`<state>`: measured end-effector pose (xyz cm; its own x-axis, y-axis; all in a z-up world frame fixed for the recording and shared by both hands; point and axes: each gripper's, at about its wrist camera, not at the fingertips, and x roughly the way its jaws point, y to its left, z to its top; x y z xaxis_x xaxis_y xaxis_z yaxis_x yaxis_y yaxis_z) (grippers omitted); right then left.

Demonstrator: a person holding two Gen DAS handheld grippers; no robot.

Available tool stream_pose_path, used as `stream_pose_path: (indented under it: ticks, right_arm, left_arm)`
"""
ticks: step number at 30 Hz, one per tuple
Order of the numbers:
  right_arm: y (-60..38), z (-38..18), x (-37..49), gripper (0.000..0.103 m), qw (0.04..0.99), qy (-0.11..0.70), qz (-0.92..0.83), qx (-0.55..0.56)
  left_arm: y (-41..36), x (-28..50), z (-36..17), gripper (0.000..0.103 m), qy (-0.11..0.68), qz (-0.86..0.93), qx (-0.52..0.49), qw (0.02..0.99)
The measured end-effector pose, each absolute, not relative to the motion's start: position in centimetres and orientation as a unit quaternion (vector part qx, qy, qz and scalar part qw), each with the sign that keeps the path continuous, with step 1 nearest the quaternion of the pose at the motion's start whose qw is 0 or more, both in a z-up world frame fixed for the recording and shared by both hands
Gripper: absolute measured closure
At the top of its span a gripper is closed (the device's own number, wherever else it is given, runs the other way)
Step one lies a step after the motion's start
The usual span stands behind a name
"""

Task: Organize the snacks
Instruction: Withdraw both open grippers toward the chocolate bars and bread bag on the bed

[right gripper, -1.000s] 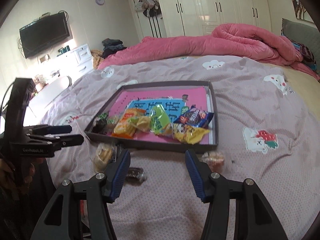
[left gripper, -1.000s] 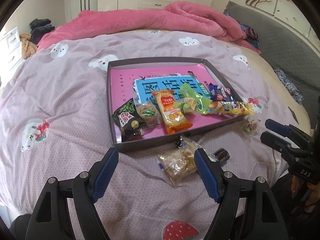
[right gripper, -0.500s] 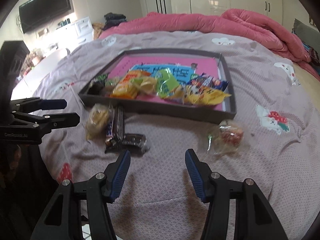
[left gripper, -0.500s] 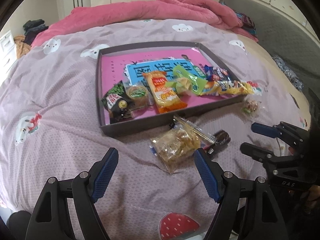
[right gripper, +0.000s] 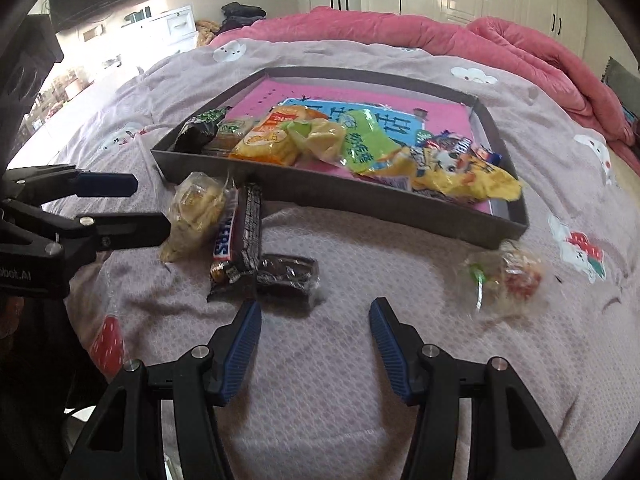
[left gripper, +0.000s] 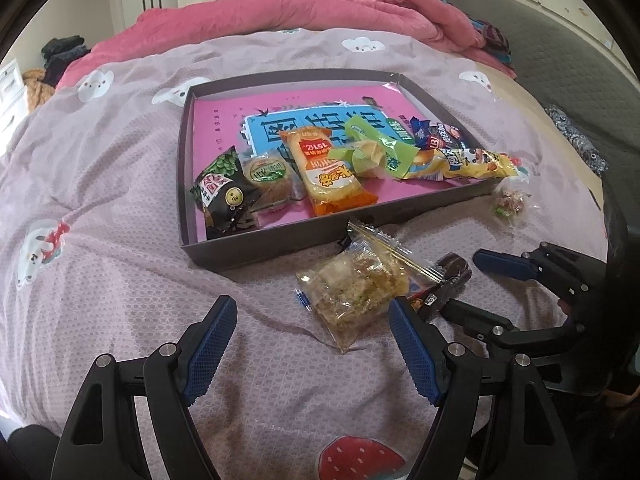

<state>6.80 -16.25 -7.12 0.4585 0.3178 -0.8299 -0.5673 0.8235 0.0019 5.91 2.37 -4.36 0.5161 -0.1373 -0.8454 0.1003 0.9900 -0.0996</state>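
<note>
I am holding both claws wide and empty over the bed. The left claw (left gripper: 312,344) is hanging just short of the clear bag (left gripper: 354,284), which is lying off its right finger. The right claw (right gripper: 316,340) is facing the dark cake (right gripper: 288,274) just ahead of its left finger, with the Snickers (right gripper: 236,236) touching it. The tray (right gripper: 400,200) is sitting beyond. I am risking pinching two wrappers together, or snagging the sheet (right gripper: 340,392).

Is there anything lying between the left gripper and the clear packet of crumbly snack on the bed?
Nothing visible: the left gripper is open, and only bare bedsheet separates it from the clear snack packet, just ahead toward its right finger.
</note>
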Motion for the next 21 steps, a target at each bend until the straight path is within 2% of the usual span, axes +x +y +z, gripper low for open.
stream_pose_path:
  ticks: [9, 13, 16, 21]
  right_arm:
    - [-15.4, -7.3, 7.2, 0.047, 0.845, 0.441, 0.273, -0.13]
    - [-15.3, -7.1, 7.4, 0.061, 0.843, 0.442, 0.285, -0.116]
    - [-15.1, -7.1, 7.3, 0.066, 0.841, 0.44, 0.291, -0.118]
    - [-15.3, -7.0, 7.8, 0.068, 0.84, 0.442, 0.296, -0.103]
  left_arm:
    - [1.8, 6.3, -5.1, 0.024, 0.489, -0.075, -0.012, 0.869]
    - [1.5, 6.5, -5.4, 0.024, 0.49, -0.081, -0.012, 0.868]
    - [1.4, 6.7, -5.7, 0.024, 0.492, -0.084, -0.011, 0.867]
    - [1.2, 7.1, -6.2, 0.023, 0.494, -0.09, -0.012, 0.865]
